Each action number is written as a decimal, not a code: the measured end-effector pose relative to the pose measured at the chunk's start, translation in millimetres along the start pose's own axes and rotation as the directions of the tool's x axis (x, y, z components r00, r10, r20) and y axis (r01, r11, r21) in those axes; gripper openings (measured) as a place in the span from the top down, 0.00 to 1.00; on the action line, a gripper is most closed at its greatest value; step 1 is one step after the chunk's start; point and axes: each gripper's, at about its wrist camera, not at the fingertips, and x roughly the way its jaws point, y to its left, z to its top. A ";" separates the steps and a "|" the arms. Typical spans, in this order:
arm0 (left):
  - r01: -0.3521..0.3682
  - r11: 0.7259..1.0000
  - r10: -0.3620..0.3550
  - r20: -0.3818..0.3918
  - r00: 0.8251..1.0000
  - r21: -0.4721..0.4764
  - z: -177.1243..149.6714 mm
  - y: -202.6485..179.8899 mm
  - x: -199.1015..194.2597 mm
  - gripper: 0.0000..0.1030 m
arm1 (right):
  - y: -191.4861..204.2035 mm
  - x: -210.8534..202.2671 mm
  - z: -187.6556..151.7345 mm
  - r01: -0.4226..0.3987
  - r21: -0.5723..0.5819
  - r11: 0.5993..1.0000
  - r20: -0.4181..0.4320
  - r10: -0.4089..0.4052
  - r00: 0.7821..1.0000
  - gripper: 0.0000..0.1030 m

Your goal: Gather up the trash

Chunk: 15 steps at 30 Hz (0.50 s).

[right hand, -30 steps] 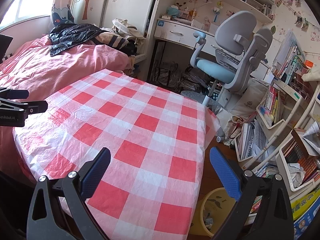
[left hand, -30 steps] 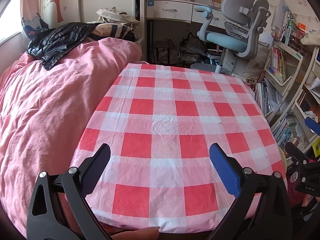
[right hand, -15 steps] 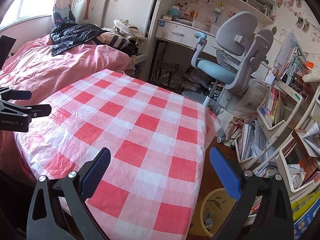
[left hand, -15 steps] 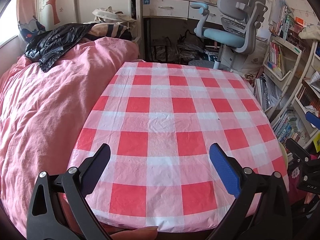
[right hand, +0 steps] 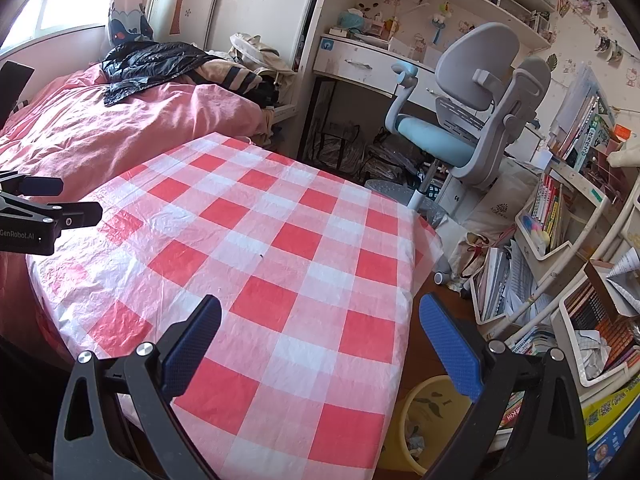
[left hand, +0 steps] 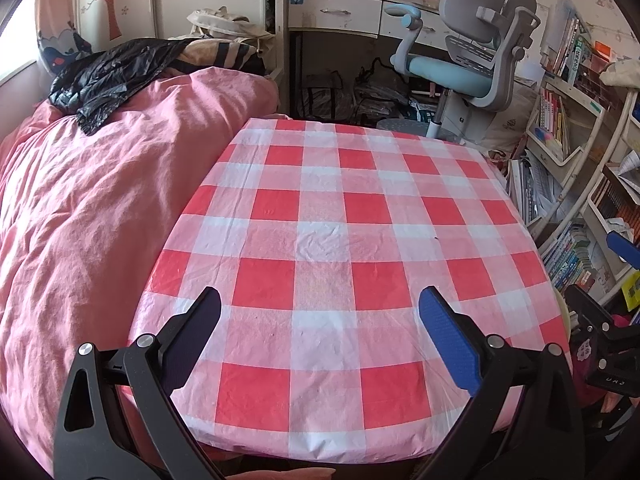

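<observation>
A table under a red-and-white checked cloth (left hand: 320, 208) fills both views, and on the cloth I see only a tiny dark speck (left hand: 435, 237). My left gripper (left hand: 320, 300) hovers open over the table's near edge, holding nothing. At the table's right corner my right gripper (right hand: 320, 304) is open too, with nothing between its blue pads (right hand: 448, 348). Below that corner, on the floor, stands a yellow bin (right hand: 428, 412) with crumpled scraps inside. Each gripper shows at the edge of the other's view.
A bed with a pink quilt (left hand: 92, 208) and a black jacket (left hand: 104, 76) borders the table on the left. Behind the table are a grey-blue desk chair (right hand: 460, 132) and a white desk (left hand: 332, 12). Crowded bookshelves (right hand: 560, 216) line the right side.
Both views have drifted only slightly. Both grippers have stayed open and empty over the table.
</observation>
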 end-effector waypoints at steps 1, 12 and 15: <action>0.000 1.000 0.000 -0.002 1.000 -0.002 -0.1 0.4 0.3 0.07 | -0.3 -0.3 -0.2 0.000 0.000 1.000 0.000 0.000 1.000 0.08; 0.092 0.993 -0.094 -0.031 0.995 -0.074 -0.2 9.7 4.3 0.07 | -1.8 -1.3 -0.4 0.000 -0.001 1.000 -0.001 0.000 1.000 0.08; 0.143 0.983 -0.146 -0.018 0.989 -0.116 -2.4 14.0 3.9 0.07 | -4.4 -4.3 -3.0 0.000 -0.003 1.000 -0.002 0.000 1.000 0.08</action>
